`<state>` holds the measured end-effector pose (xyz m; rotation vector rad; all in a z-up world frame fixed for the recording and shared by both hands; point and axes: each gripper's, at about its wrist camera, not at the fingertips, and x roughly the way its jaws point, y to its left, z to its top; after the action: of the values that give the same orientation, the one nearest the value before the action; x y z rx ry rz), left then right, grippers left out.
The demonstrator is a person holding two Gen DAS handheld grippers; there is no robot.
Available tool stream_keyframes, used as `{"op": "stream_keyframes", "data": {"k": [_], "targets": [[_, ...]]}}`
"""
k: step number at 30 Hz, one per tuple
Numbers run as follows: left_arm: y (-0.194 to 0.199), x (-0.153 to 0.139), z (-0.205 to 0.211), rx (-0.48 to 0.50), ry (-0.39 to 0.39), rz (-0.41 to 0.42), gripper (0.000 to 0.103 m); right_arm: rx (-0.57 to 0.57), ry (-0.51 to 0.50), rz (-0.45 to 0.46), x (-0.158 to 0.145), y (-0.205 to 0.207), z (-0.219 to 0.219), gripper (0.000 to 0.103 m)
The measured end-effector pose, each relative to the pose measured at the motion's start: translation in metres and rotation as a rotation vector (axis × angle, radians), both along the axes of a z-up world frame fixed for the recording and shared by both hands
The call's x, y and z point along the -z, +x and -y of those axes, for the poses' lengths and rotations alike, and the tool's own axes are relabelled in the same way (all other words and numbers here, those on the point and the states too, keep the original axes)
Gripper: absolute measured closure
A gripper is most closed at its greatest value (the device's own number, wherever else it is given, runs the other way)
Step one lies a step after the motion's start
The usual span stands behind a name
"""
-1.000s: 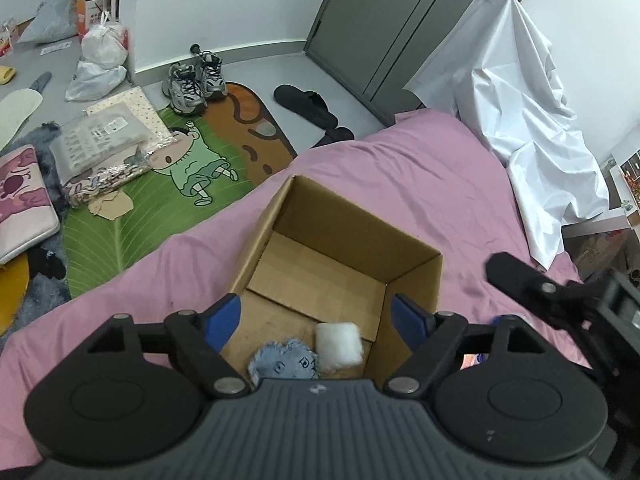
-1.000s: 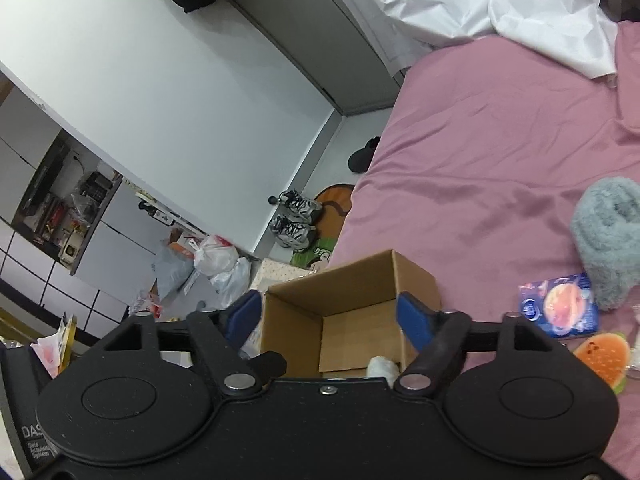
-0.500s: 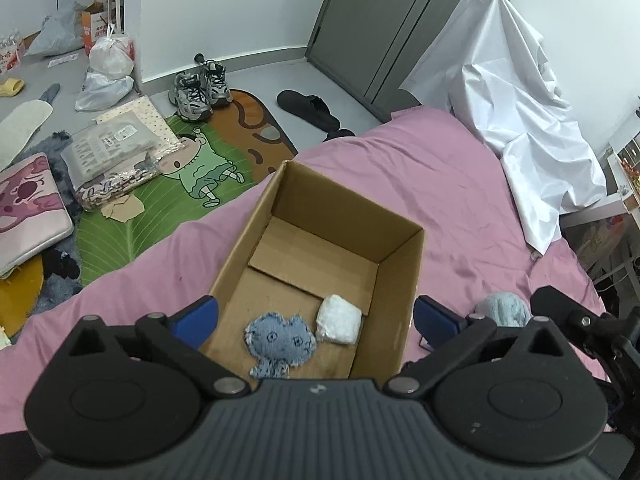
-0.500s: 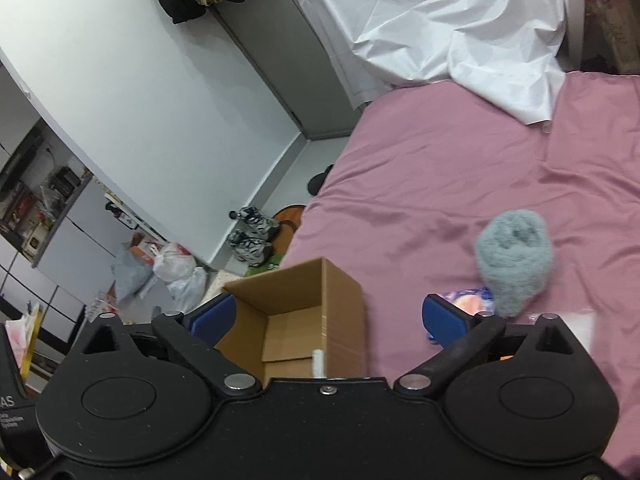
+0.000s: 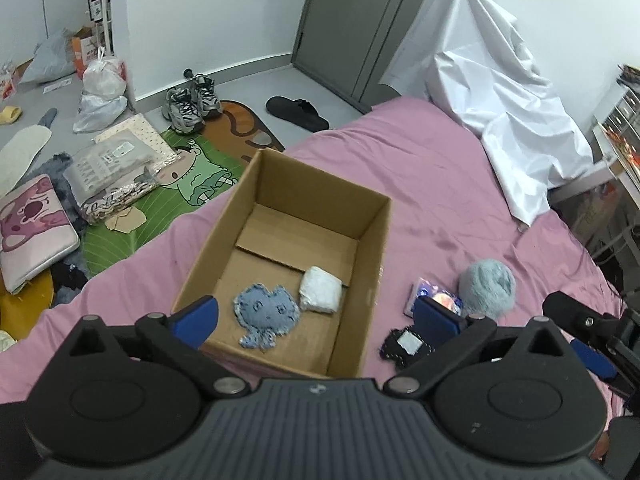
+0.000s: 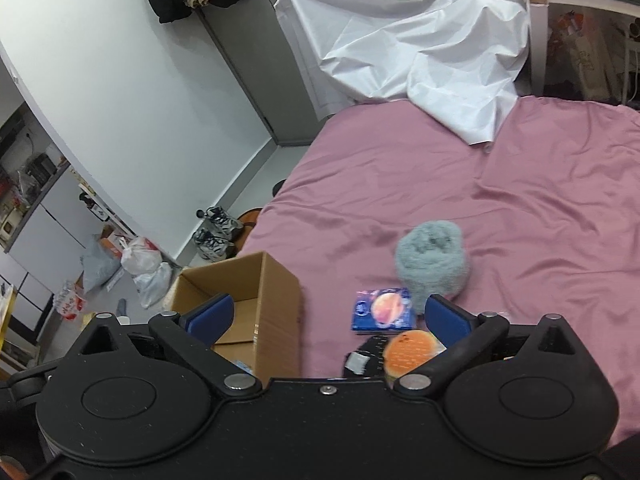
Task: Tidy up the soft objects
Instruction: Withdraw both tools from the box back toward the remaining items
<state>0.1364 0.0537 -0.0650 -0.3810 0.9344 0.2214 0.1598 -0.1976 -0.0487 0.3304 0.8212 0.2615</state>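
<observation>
The left tongs (image 5: 314, 316) are standing spread wide with nothing between the blue pads, hanging over the near end of the cardboard box (image 5: 362, 280) that is sitting on the pink bed (image 5: 440, 184). Inside the box, a blue denim plush (image 5: 266, 314) and a white padded packet (image 5: 321, 295) are lying side by side on the bottom (the two look to be touching). The right tongs (image 6: 326, 314) are likewise gaping and gripping nothing. Just beside the box on the bedsheet, a fluffy grey-blue roll (image 6: 432, 266), a small planet-print pack (image 6: 382, 310), an orange slice-shaped toy (image 6: 412, 354) and a dark patch (image 5: 404, 344) are waiting close together.
</observation>
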Motion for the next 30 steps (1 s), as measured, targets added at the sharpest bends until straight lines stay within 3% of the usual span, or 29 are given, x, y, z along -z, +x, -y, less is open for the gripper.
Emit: {"op": "stream_keyframes", "data": {"k": [16,30], "targets": [[-0.02,-0.021,0.054,0.074,0.076,0.008,0.0,-0.019,-0.023,0.0,-0.015,-0.024,0.047,0.0],[-0.035,-0.026,0.094,0.139,0.085,0.011,0.0,-0.024,-0.024,0.003,-0.016,-0.044,0.083,0.0]]}}
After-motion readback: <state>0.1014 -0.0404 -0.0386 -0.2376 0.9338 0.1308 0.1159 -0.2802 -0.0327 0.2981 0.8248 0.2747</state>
